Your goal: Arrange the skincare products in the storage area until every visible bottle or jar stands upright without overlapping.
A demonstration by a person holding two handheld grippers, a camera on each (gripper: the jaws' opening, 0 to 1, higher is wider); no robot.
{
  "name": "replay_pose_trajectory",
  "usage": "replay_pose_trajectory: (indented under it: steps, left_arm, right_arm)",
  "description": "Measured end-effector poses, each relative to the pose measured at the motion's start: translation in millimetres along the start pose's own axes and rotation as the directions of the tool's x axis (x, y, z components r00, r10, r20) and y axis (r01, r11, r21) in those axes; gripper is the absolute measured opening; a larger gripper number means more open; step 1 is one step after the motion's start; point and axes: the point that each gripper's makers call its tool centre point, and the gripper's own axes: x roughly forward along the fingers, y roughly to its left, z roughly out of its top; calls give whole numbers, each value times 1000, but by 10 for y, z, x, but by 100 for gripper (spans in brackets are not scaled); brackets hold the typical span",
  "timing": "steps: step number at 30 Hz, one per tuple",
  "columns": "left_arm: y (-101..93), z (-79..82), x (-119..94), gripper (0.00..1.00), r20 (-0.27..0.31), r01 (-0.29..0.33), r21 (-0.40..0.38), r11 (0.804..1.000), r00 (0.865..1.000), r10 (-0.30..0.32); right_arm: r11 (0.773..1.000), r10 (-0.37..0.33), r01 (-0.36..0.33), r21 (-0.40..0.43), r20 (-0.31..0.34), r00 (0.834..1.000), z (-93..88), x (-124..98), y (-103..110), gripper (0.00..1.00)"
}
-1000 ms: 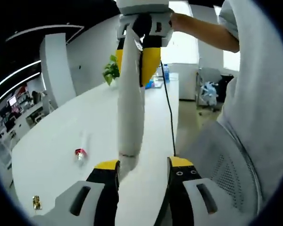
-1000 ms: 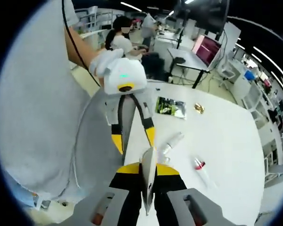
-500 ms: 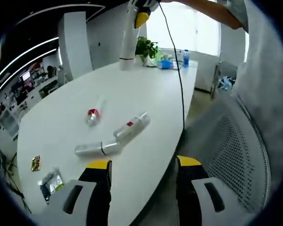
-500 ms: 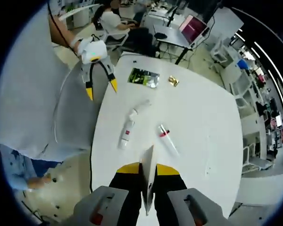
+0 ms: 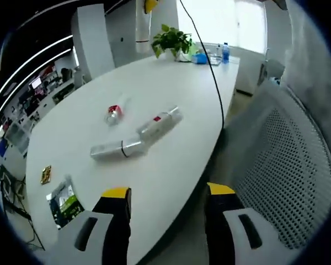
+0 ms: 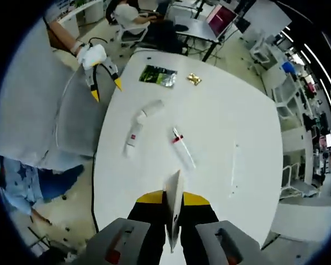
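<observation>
My right gripper (image 6: 174, 197) is shut on a flat white tube (image 6: 174, 205), seen edge-on, high above the white table (image 6: 231, 116). In the left gripper view that tube (image 5: 143, 25) hangs at the top under the right gripper (image 5: 149, 5). Lying flat on the table are a white tube with a red label (image 5: 160, 122) (image 6: 133, 136), a silvery tube (image 5: 112, 149) (image 6: 149, 109) touching its end, and a clear bottle with a red band (image 5: 114, 111) (image 6: 181, 149). My left gripper (image 5: 169, 192) is open, holds nothing, and hangs off the table's edge (image 6: 105, 87).
A green packet (image 5: 65, 201) (image 6: 158, 75) and a small gold packet (image 5: 45, 174) (image 6: 194, 79) lie near one table end. A potted plant (image 5: 174, 40) and a water bottle (image 5: 225, 52) stand at the far end. A mesh chair (image 5: 289, 154) is close by; a person (image 6: 127, 12) sits at desks beyond.
The right gripper has carried the white tube up and far away from the left gripper's jaws. The left gripper has drawn back from the tube, and both cameras now look onto the table.
</observation>
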Motion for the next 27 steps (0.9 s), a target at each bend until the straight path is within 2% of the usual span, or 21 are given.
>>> replay_pose_trajectory:
  steps: [4, 10, 19, 27]
  left_arm:
    - [18, 87, -60, 39, 43, -35, 52, 998, 999, 33]
    - [57, 51, -39, 40, 24, -43, 29, 999, 999, 42]
    - [-14, -42, 3, 40, -24, -15, 68, 998, 1000, 17]
    - [-14, -79, 9, 39, -40, -6, 64, 998, 999, 8]
  right_arm:
    - [1000, 18, -17, 10, -14, 1000, -80, 113, -106, 0]
    - [999, 36, -36, 23, -31, 999, -210, 436, -208, 0]
    - [996, 82, -80, 39, -54, 995, -342, 987, -253, 0]
    - [994, 103, -102, 35, -21, 994, -401, 1261, -311, 0]
